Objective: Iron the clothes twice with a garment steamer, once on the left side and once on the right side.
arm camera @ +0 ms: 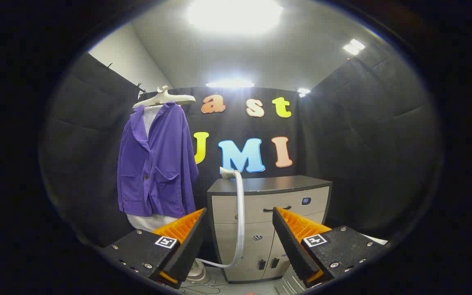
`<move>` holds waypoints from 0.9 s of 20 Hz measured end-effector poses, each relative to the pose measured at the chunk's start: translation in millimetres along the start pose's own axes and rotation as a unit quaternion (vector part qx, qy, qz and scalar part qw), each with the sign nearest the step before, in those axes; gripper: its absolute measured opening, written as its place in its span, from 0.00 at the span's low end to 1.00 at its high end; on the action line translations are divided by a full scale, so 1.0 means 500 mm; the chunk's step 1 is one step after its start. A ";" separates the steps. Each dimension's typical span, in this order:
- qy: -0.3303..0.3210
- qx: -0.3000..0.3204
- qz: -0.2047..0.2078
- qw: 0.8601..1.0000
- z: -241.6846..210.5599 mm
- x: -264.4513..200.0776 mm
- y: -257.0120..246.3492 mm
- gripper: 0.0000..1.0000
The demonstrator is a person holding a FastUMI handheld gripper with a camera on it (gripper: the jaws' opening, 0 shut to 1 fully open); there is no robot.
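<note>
Looks like a small recording booth, not a real home: black cloth walls [367, 135] all round, bright ceiling panels [234, 14] overhead. Left of the grey cabinet [268, 221] a purple jacket [156, 164] hangs on a hanger [164, 98], steamer hose [240, 213] draped down the cabinet's front.

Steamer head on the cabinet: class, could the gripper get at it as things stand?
Probably yes. The gripper is open and holds nothing; the steamer head lies on the cabinet edge beyond the fingers, its hose hanging in front, with nothing seen between.
</note>
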State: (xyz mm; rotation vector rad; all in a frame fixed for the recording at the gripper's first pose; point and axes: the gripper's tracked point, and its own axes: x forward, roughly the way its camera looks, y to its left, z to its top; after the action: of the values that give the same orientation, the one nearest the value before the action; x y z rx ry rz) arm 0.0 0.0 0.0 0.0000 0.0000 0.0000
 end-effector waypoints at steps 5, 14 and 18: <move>-0.002 0.000 0.000 1.000 0.006 0.002 0.003 0.95; -0.012 -0.002 -0.001 1.000 0.025 0.009 0.013 0.95; -0.016 -0.009 0.001 1.000 0.036 0.007 0.027 0.95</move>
State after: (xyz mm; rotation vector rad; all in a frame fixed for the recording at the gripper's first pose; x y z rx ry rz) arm 3.6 13.3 17.9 -0.0180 -0.0327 0.0019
